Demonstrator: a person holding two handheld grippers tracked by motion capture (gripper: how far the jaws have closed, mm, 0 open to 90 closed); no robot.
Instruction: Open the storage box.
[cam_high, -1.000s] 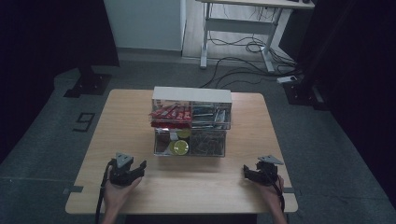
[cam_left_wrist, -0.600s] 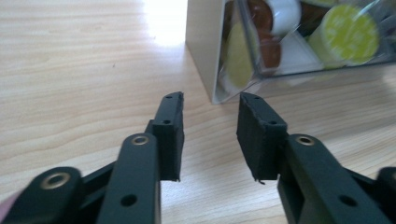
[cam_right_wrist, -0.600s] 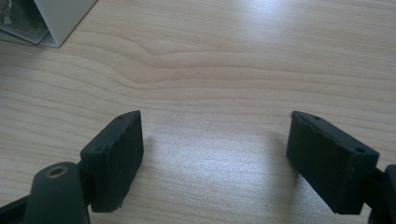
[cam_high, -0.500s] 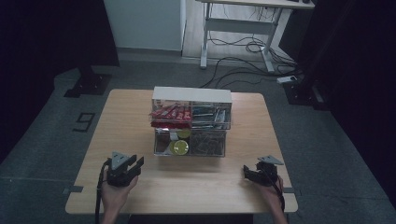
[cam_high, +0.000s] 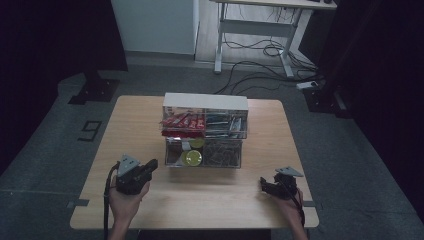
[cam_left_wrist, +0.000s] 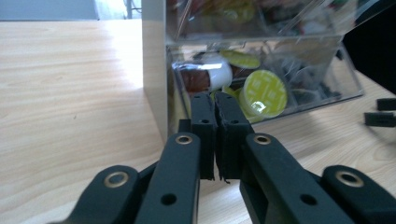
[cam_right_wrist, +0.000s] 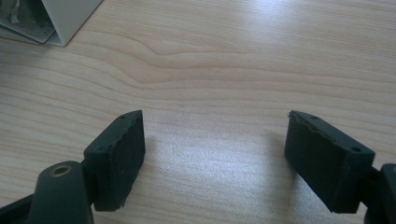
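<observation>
Left gripper view: you are holding the left gripper (cam_left_wrist: 215, 135) pressed shut on nothing, its jaws having just been closing, pointed at the clear organizer (cam_left_wrist: 327, 56) just ahead on the table (cam_left_wrist: 70, 93). Likely you are lining up on the lower bin, where the yellow-lidded pod (cam_left_wrist: 265, 93) is lying; next you are needing to reopen and ease past its front wall. Your right gripper (cam_right_wrist: 215, 158) is resting wide and empty, well apart.

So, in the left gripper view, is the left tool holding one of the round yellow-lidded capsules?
No, the left tool has its jaws pressed together with nothing between them, and the round yellow-lidded capsule lies inside the clear plastic drawer box.
</observation>
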